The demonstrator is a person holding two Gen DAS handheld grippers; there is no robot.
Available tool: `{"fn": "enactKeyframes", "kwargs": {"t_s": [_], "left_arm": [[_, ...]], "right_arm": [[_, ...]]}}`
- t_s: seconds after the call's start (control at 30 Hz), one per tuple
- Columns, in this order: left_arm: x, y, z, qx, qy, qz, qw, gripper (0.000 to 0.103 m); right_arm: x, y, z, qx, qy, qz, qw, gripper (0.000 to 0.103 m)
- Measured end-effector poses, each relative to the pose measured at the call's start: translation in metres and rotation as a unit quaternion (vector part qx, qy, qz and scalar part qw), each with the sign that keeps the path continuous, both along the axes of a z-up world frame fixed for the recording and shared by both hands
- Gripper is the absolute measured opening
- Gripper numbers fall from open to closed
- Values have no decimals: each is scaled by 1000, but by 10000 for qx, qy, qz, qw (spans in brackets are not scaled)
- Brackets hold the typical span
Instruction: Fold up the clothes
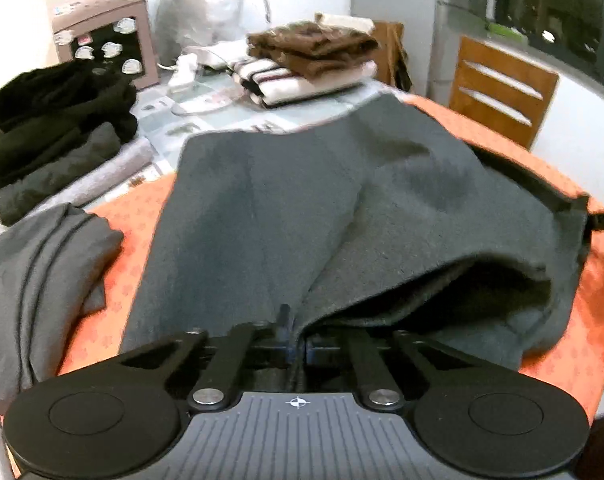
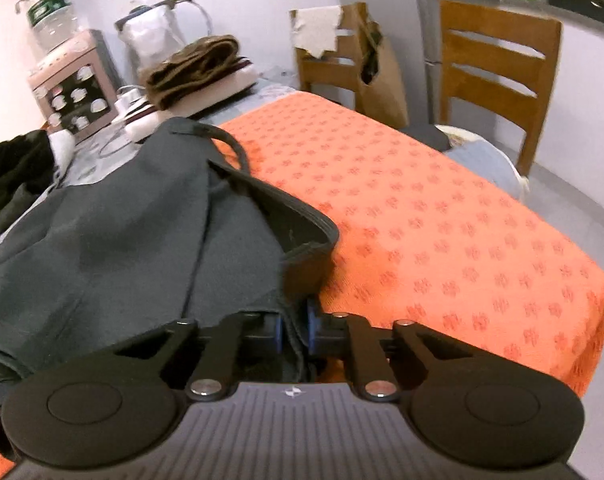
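orange patterned cloth covers the near table, a soft, clear bed for folding. closest in, the left gripper pinches one near edge of the dark grey garment, and the right gripper is clamped on its waistband end, so both corners can likely be carried over together. another grey piece waits at the left. farther back, a folded stack sits out of the way, beside the black clothes.
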State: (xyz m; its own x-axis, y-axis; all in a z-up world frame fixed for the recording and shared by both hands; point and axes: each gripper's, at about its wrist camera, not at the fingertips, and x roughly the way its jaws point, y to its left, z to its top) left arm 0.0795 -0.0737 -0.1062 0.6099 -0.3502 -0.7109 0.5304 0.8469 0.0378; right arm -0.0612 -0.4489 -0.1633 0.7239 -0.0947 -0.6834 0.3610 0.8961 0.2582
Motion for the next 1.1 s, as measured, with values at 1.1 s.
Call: {"fn": "enactKeyframes", "kwargs": {"t_s": [1.1], "left_arm": [[-41, 33, 93, 412, -461, 587, 9964, 7]], "right_arm": [[107, 78, 188, -2986, 152, 4609, 8356, 5]]}}
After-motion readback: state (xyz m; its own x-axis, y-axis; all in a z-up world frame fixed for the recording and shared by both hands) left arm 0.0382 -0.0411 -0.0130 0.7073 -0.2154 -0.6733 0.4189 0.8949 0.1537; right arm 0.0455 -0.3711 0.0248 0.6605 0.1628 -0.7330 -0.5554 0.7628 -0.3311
